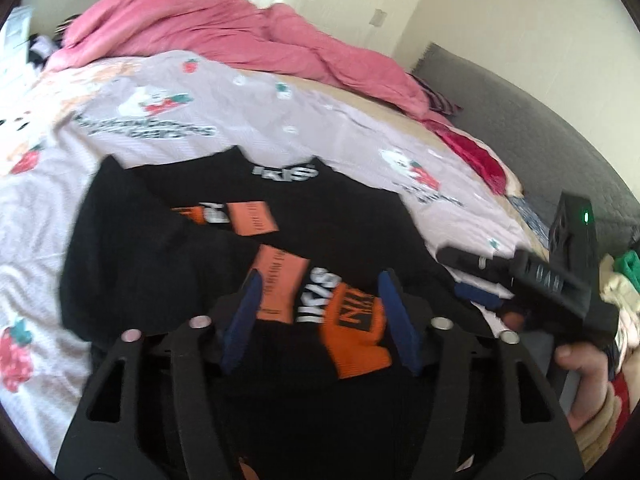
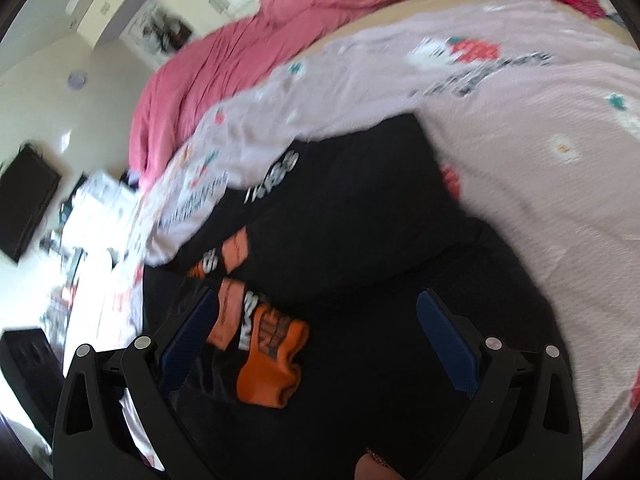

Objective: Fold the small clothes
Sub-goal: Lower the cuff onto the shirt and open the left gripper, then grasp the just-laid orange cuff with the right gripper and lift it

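black top lies folded on the printed sheet, centre of bed, pink duvet at 12 o'clock. left gripper jaws apart, orange cuff between them, pads clear. right gripper wide, over the top, gripping nothing.

A garment lies spread on a sheet on the bed. Behind the sheet a quilt lies bunched. A cuff rests on the garment's near part, between the left fingers.
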